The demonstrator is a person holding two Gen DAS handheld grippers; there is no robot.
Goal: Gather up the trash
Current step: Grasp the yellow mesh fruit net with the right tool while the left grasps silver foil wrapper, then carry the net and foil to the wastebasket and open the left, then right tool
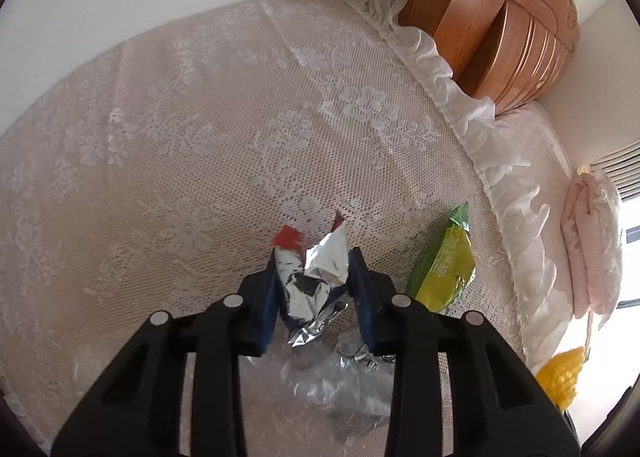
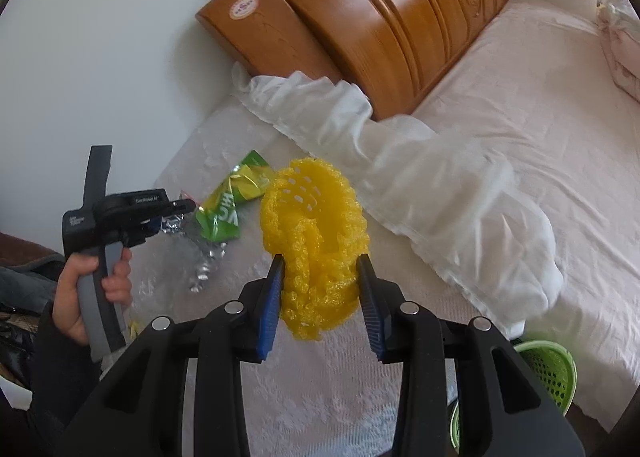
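Note:
My left gripper (image 1: 314, 277) is shut on a crumpled silver foil wrapper (image 1: 320, 277) with red tips, held just above a lace-covered table (image 1: 180, 145). A green and yellow snack bag (image 1: 444, 265) lies to its right. Clear plastic film (image 1: 340, 385) lies under the gripper. My right gripper (image 2: 320, 281) is shut on a yellow foam fruit net (image 2: 316, 225), lifted over the table. In the right wrist view the left gripper (image 2: 176, 213) shows at the left, with the snack bag (image 2: 232, 201) and foil scraps (image 2: 204, 265) beside it.
A wooden headboard (image 2: 380, 17) and a bed with pink sheets (image 2: 540, 117) lie to the right. A white ruffled cloth (image 2: 420, 177) hangs off the table's edge. A green mesh basket (image 2: 548, 369) stands low at the right. White wall behind.

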